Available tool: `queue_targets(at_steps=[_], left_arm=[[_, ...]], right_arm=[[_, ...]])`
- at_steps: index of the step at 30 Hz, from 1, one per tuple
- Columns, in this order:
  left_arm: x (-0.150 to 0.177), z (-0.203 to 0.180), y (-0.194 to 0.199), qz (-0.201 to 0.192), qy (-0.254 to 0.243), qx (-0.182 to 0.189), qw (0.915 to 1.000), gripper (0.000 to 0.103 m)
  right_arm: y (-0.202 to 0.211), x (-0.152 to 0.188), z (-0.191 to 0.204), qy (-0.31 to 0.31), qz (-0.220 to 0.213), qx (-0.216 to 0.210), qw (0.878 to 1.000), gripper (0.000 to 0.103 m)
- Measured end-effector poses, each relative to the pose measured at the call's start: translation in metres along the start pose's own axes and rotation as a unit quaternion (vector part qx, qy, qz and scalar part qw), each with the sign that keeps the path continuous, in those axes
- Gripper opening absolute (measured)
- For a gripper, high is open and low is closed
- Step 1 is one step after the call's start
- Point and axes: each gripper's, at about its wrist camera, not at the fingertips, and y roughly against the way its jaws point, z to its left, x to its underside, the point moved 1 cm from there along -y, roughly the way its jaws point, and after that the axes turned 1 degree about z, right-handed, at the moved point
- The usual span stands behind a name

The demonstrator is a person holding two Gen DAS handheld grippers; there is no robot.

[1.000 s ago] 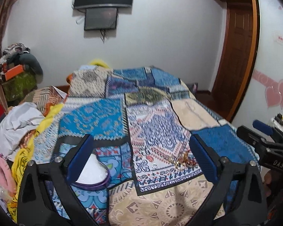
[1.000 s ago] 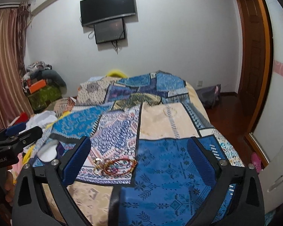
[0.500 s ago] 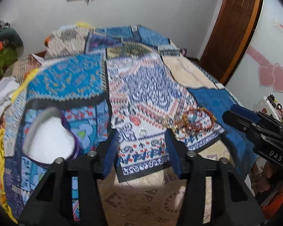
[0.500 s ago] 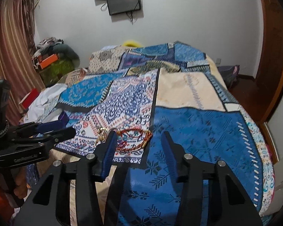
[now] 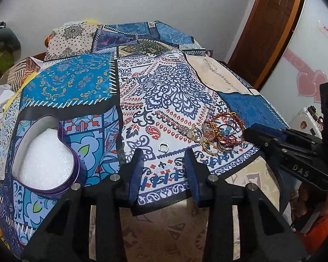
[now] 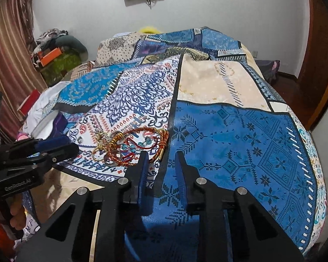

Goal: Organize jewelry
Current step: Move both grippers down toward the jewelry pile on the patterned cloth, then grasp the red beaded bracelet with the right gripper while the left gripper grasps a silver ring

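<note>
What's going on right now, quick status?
Left gripper and right gripper closing, both empty. Tangled red-and-gold bangles and rings untouched on patchwork bedspread. Purple heart-shaped box open. Nothing blocking.

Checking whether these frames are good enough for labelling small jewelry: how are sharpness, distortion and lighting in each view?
Left wrist view: strong fisheye bending with dark corners, the silver ring sharp, even light. Right wrist view: same bending, the bracelet pile crisp, a soft shadow on the bedspread under the right gripper.

"das" in pale letters on the right gripper [image 5: 260,134]; "genrobot.ai" on the left gripper [image 6: 54,146] body
</note>
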Motion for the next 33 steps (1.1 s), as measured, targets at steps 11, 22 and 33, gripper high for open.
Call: queue_targets(at_steps=[11,22,33], left_arm=[[-0.007,0.007,-0.009,0.0,0.016,0.012,0.9998,0.017],[-0.004,0.006,-0.014,-0.004,0.016,0.018,0.9997,0.016],[-0.003,0.001,-0.01,-0.015,0.002,-0.006,0.9999,0.008]], right_arm=[[0.0,-0.012,0.001,0.001,-0.005,0.001,1.0,0.022],[-0.015,-0.008,0.0,0.003,-0.005,0.022,1.0,0.01],[-0.002,-0.01,-0.003,-0.015,-0.033,0.019,0.999,0.005]])
